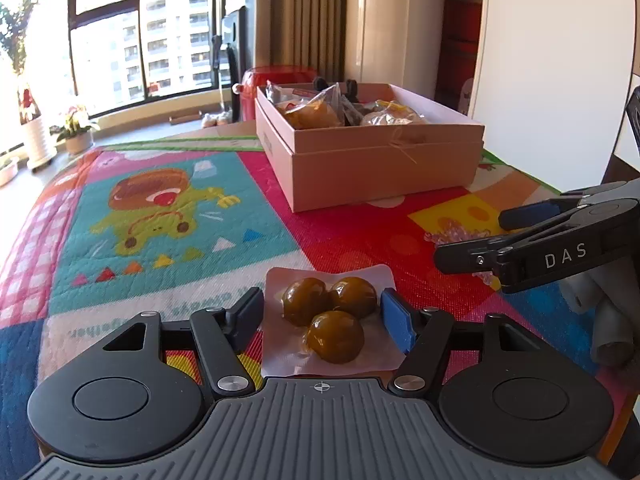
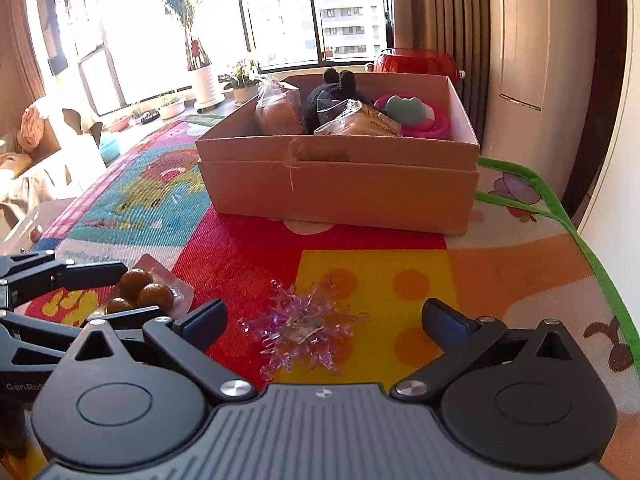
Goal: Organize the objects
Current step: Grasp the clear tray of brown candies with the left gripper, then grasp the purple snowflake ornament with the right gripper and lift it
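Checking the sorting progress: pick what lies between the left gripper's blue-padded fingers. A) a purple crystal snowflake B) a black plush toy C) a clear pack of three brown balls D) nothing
C: the clear pack of three brown balls lies on the mat between the open left gripper fingers, unpinched.

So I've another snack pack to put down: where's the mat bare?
Bare: the cartoon panel of the mat, left of the box, and the red strip between box and pack. Crowded: around the snowflake, and the box is full.

right gripper (image 1: 480, 240) cropped, box (image 2: 336, 184) contents overlapping
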### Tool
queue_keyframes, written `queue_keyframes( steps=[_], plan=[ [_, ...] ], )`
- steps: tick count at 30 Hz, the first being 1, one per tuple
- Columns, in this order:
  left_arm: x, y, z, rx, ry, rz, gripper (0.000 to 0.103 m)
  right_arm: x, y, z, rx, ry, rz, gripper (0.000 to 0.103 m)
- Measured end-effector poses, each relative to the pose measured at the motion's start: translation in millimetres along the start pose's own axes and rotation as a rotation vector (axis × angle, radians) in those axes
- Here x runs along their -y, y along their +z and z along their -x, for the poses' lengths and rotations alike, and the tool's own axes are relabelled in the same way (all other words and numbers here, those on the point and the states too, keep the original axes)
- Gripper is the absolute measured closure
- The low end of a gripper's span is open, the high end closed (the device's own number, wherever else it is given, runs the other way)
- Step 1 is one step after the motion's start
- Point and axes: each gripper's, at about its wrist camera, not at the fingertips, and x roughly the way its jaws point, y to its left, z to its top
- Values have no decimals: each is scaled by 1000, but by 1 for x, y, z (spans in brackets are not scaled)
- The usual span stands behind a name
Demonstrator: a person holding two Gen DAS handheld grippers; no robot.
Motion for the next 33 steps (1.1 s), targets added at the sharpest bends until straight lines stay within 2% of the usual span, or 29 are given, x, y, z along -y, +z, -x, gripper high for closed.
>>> queue_keyframes(
  steps=[5, 9, 20, 22, 25, 27, 29, 33],
  plan=[
    [0, -1, 3, -2, 2, 14, 34, -2, 1, -2, -18, -5, 25, 0],
    [-3, -8, 11, 5, -8, 35, 34, -14, 2, -5, -48, -52, 102, 0],
    [-4, -11, 14, 8, -16, 42, 34, -23, -7, 3, -39, -75, 97, 1],
    [-4, -11, 15, 6, -16, 41, 33, -27, -12, 8, -26, -73, 113, 8],
    [-3, -11, 14, 3, -8, 30, 33, -31, -12, 15, -27, -53, 111, 24],
    [-2, -11, 14, 1, -4, 26, 33, -33, -11, 20, -30, -56, 106, 51],
    [-2, -11, 14, 1, -5, 26, 33, -33, -9, 24, -44, -61, 96, 62],
    [-2, -11, 14, 1, -4, 26, 33, -31, -13, 37, -32, -84, 95, 63]
  ],
)
